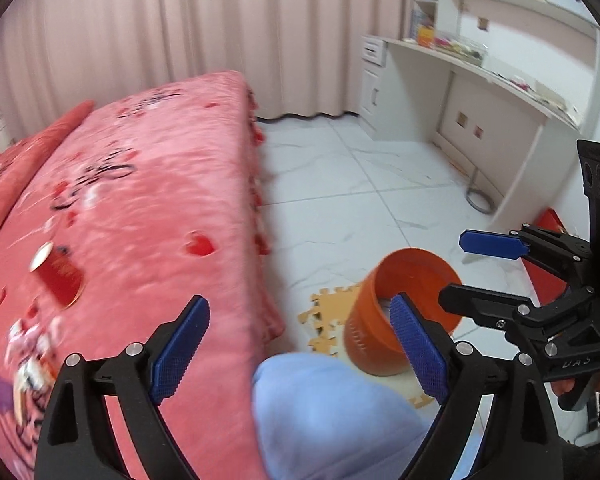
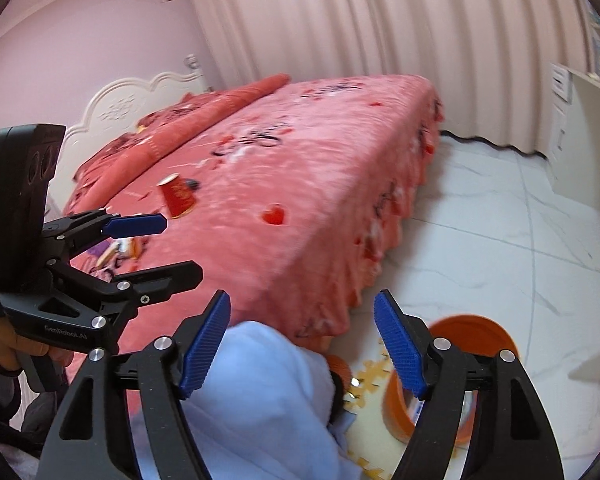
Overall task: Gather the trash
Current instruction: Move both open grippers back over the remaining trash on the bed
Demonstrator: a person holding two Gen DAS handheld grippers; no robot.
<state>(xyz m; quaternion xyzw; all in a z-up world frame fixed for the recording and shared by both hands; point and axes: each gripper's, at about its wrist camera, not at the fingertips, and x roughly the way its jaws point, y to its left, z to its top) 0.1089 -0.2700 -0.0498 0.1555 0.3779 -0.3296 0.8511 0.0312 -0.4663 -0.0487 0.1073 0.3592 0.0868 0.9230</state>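
Observation:
A red paper cup (image 1: 57,273) lies on its side on the pink bedspread (image 1: 148,208), ahead and to the left of my left gripper (image 1: 300,344), which is open and empty. The cup also shows in the right wrist view (image 2: 177,196). An orange bin (image 1: 404,312) stands on the floor by the bed's foot corner; it also shows in the right wrist view (image 2: 472,376). My right gripper (image 2: 302,344) is open and empty above the floor near the bin. Each gripper shows in the other's view, the right (image 1: 456,268) and the left (image 2: 182,246).
A light blue cloth-covered knee (image 1: 332,416) sits between the fingers in both views. Yellow puzzle foam mat (image 1: 328,316) lies under the bin. A white desk with shelves (image 1: 472,92) stands at the right wall. Curtains hang behind the bed. The floor is white tile (image 1: 360,184).

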